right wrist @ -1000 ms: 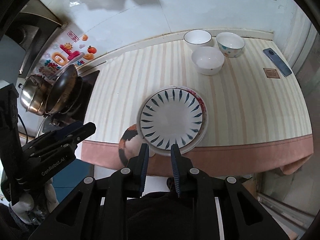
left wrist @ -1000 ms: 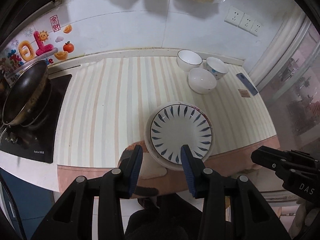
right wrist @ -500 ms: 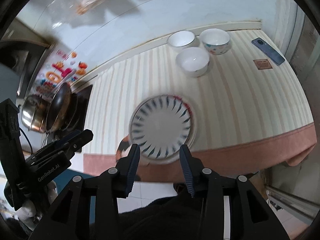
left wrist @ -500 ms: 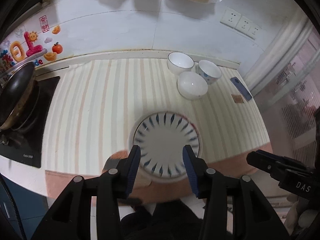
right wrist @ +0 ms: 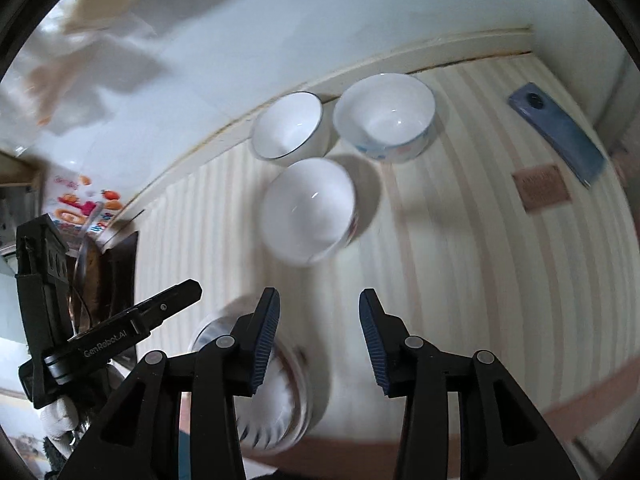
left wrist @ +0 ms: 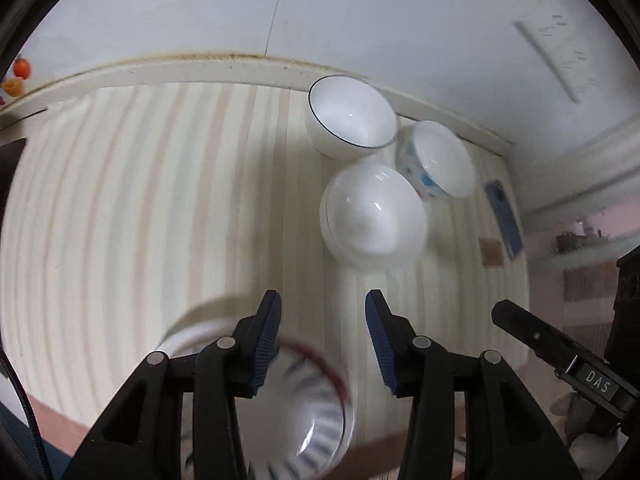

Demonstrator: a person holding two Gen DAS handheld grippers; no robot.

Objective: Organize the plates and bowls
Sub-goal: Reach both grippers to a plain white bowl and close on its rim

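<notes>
**First onlooker:** The striped counter (left wrist: 140,208) fills the kitchen scene, with the stacked plates (left wrist: 296,412) at its near edge, a blue-leaf plate on top and a red-rimmed one beneath it, blurred in both views

**Second onlooker:** And the bowls huddle by the back wall: the plain white bowl (left wrist: 374,216) nearest, the dark-rimmed bowl (left wrist: 352,118) behind it, the speckled bowl (left wrist: 440,160) to its right, all close enough to touch or nearly so. I'd say the plates are dealt with and the bowls are the step in hand

**First onlooker:** Agreed. The left tongs (left wrist: 322,340) are spread wide with nothing between the fingers, hanging over bare counter between the plates and the white bowl. The right tongs (right wrist: 318,336) are spread just as wide and equally empty, the white bowl (right wrist: 308,212) straight ahead of them

**Second onlooker:** So the next move, by my guess, calls for one pair to straddle that bowl's rim, one finger inside and one outside, close firmly, then lift it into a neighbour. The phone (right wrist: 556,132) and small card (right wrist: 542,188) off to the right sit well clear
</notes>
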